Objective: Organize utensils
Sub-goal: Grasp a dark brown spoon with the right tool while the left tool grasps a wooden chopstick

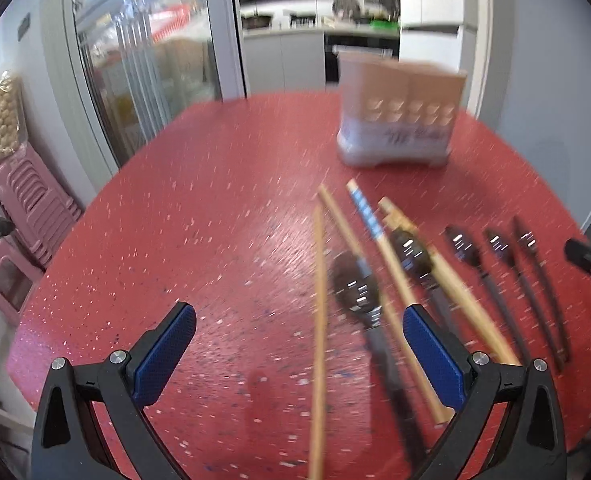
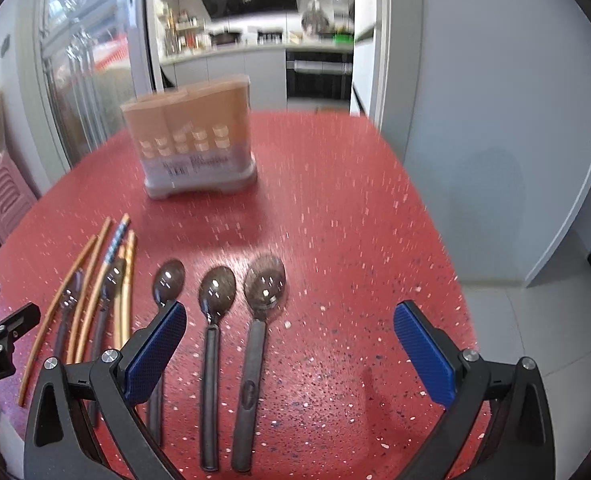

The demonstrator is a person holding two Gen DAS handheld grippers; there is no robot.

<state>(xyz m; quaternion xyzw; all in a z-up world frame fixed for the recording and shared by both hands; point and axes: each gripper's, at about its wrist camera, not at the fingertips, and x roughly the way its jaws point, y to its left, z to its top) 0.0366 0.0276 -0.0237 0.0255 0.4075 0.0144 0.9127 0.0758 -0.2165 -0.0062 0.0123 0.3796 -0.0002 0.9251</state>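
Five spoons and several chopsticks [image 1: 319,320] lie on the red table [image 2: 335,208], handles toward the person and long axes running away toward the utensil holder [image 2: 195,144] at the far side. The right gripper [image 2: 290,350], spread and empty, hangs over the rightmost spoon [image 2: 261,308]; the left gripper [image 1: 299,354], also spread and empty, hovers above a chopstick and a spoon [image 1: 359,296]. Motion blur smears both views, handle ends run beneath the grippers, and the holder's compartments cannot be made out.
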